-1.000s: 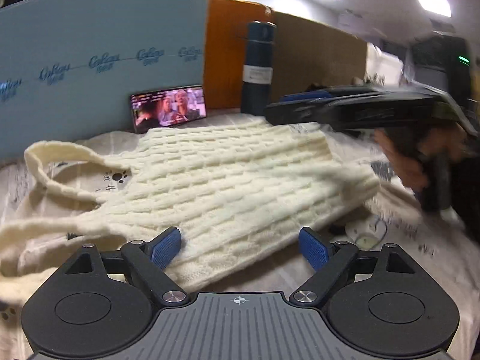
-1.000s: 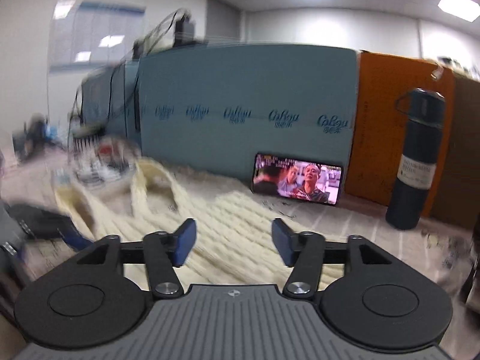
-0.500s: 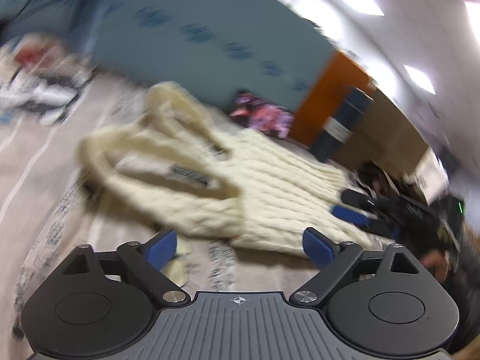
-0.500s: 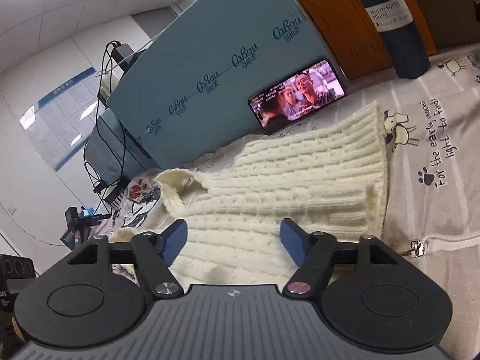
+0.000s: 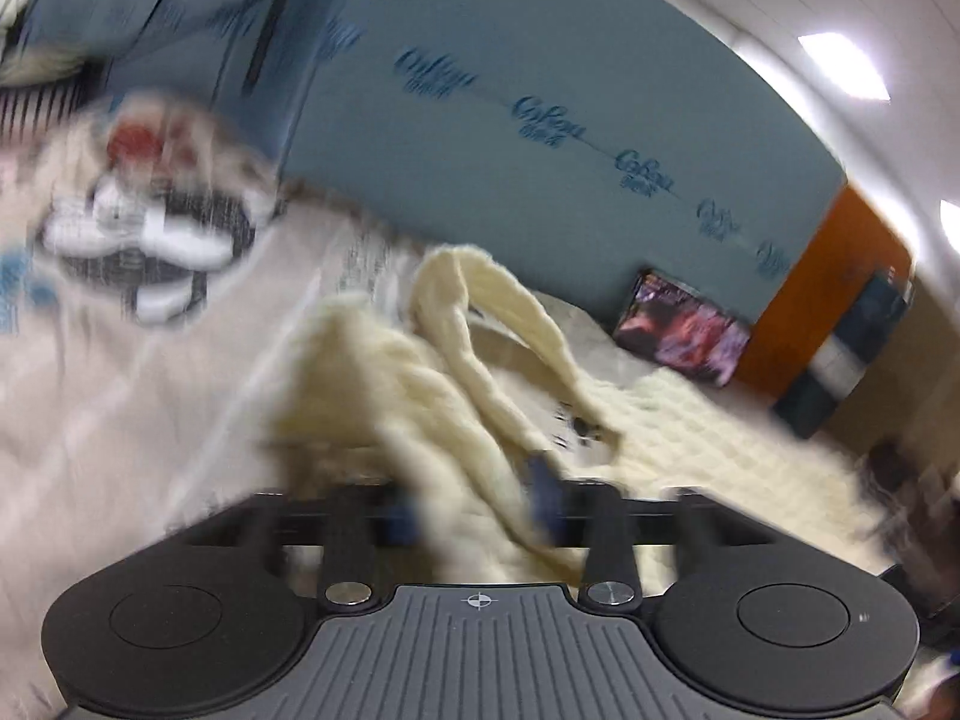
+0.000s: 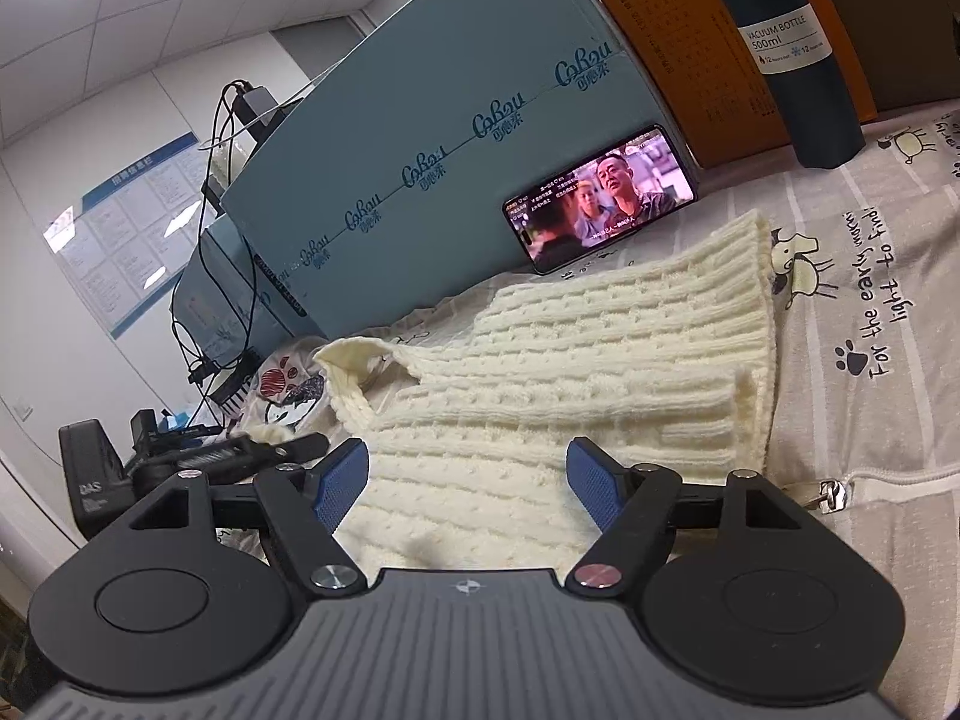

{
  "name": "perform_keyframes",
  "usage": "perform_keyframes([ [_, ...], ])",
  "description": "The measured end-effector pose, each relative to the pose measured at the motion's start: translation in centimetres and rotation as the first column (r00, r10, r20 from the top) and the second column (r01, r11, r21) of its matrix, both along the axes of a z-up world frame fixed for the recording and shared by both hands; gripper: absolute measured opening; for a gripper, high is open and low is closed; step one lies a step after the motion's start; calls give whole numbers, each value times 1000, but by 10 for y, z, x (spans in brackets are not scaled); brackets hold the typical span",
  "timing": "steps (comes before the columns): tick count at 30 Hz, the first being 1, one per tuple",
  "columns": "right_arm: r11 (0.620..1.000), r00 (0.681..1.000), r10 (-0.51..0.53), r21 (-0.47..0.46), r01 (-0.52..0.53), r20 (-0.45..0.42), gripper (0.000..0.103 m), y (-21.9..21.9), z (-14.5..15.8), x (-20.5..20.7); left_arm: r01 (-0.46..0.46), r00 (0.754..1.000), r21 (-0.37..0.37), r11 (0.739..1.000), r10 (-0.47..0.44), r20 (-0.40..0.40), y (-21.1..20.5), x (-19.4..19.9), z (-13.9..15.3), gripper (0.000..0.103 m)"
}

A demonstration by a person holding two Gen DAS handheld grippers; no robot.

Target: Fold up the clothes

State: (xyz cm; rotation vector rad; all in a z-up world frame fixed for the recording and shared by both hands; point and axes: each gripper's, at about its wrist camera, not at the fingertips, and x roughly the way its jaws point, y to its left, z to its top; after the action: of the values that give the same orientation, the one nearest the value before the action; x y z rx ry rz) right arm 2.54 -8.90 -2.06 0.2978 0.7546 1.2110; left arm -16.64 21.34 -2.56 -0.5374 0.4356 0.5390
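Item: cream cable-knit sleeveless top [image 6: 576, 360], lying across the middle of your right wrist view on a printed bed sheet [image 6: 870, 312], its straps trailing to the left and its ribbed hem at the right with one corner doubled over. Left tongs [image 5: 474, 510]: they have just been closing and now stand nearly together, clamped on the bunched strap end of the knit at lower centre of the blurred left view. Right tongs [image 6: 468, 486]: apart, blue pads either side of the near edge of the knit at lower centre, not pressing on it; they have just been opening a little. Surroundings: a phone [image 6: 600, 198] playing video leans on a teal carton [image 6: 450, 138] at upper centre, with a dark vacuum bottle [image 6: 792, 54] at upper right. Risks, as judged: your left hold looks to be on a thick loose bundle, so a quick pull could stretch the strap or let part of it slip and spoil the fold line. If you close the right tongs here you may catch one layer only, or the sheet beneath. A wide sweep toward the back could tip the phone.
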Motion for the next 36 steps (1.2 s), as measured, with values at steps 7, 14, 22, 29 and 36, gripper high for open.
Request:
perform_keyframes([
  [7, 1000, 1000, -16, 2, 16, 15, 72, -2, 2, -1, 165, 978, 235, 958, -189, 84, -43, 2, 27, 20],
  [14, 998, 997, -59, 35, 58, 48, 72, -8, 5, -1, 324, 929, 495, 806, -371, -5, -97, 9, 37, 20],
  [22, 984, 992, -96, 156, 82, 80, 78, -21, 13, -2, 499, 853, 632, 593, -465, -237, -147, 27, 21, 57],
  [29, 978, 991, 50, 196, -75, 126, 87, -15, 19, -13, 545, 827, 594, 591, -493, -269, -152, 35, 9, 79],
  [36, 981, 959, 187, 10, -193, 215, 84, 19, 27, -40, 572, 802, 554, 605, -555, -221, -137, 29, 12, 87],
])
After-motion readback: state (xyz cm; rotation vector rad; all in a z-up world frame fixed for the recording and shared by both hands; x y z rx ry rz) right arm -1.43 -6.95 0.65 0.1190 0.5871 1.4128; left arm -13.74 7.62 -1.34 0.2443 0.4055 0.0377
